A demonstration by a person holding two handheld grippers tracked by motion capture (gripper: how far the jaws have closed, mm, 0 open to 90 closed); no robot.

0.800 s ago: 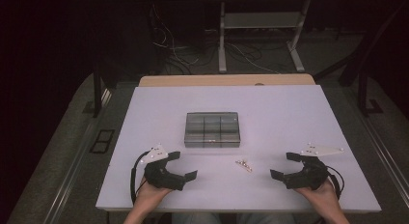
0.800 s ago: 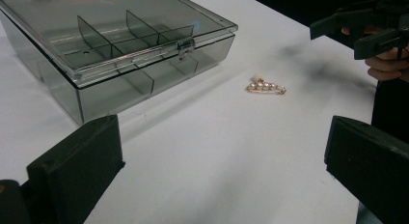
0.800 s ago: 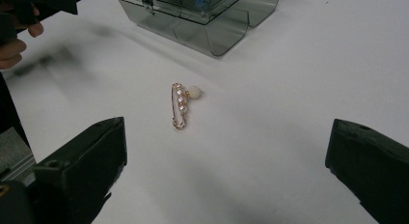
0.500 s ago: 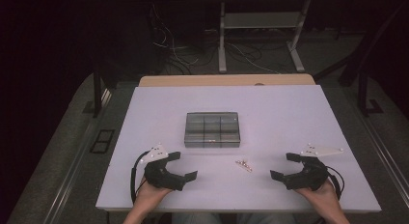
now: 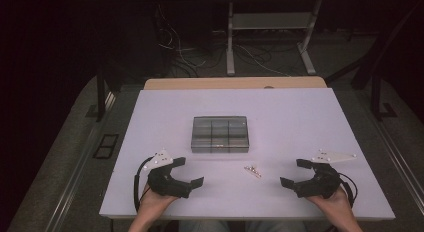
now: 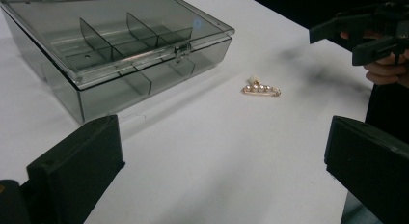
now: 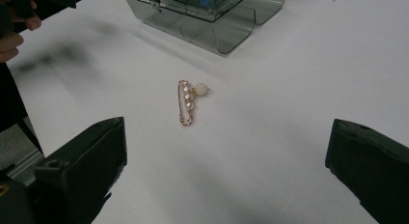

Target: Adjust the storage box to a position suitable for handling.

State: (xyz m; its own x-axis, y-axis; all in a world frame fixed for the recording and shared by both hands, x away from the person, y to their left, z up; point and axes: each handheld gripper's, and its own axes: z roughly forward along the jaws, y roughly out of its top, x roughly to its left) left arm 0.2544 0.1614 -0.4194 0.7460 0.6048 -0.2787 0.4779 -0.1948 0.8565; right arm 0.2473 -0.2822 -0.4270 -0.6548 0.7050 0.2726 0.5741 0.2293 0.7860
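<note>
Both the left gripper [image 5: 189,171] and right gripper [image 5: 295,173] rest wide and empty either side of the pearl brooch [image 5: 252,170], which lies just before the closed compartment box [image 5: 220,134], apparently awaiting pickup

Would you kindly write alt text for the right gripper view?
A gold pearl brooch lies on the white table between the open right tool's black jaws. A closed smoky box sits beyond.

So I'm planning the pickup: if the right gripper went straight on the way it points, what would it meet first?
Probably the pearl pin, lying on the table roughly centred ahead of the open right gripper. The closed grey box lies further along, though depth is hard to judge.
</note>
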